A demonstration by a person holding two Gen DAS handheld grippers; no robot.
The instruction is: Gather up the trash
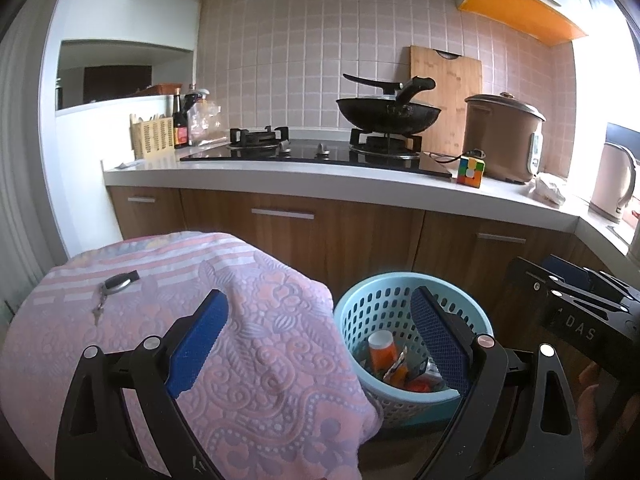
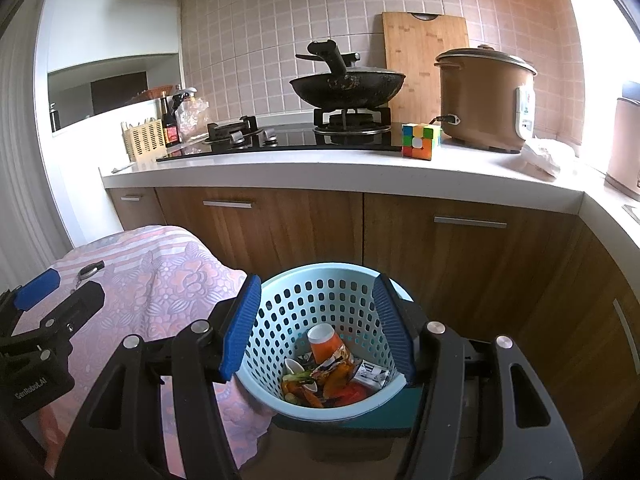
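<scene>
A light blue perforated trash basket (image 2: 320,300) stands on the floor by the wooden cabinets; it also shows in the left wrist view (image 1: 384,300). Inside lie an orange cup (image 2: 326,342), wrappers and food scraps (image 2: 316,384). My right gripper (image 2: 316,330) is open and empty, held just above the basket with a finger on each side of its opening. My left gripper (image 1: 320,336) is open and empty, over the edge of a pink patterned cloth (image 1: 240,360) next to the basket. A crumpled white plastic bag (image 2: 544,156) lies on the counter at right.
The cloth-covered table (image 2: 152,288) holds a key fob with keys (image 1: 114,286). The counter (image 2: 320,172) carries a stove with a black wok (image 2: 346,84), a Rubik's cube (image 2: 420,142), a brown rice cooker (image 2: 484,100), a cutting board, bottles and a kettle (image 1: 612,180).
</scene>
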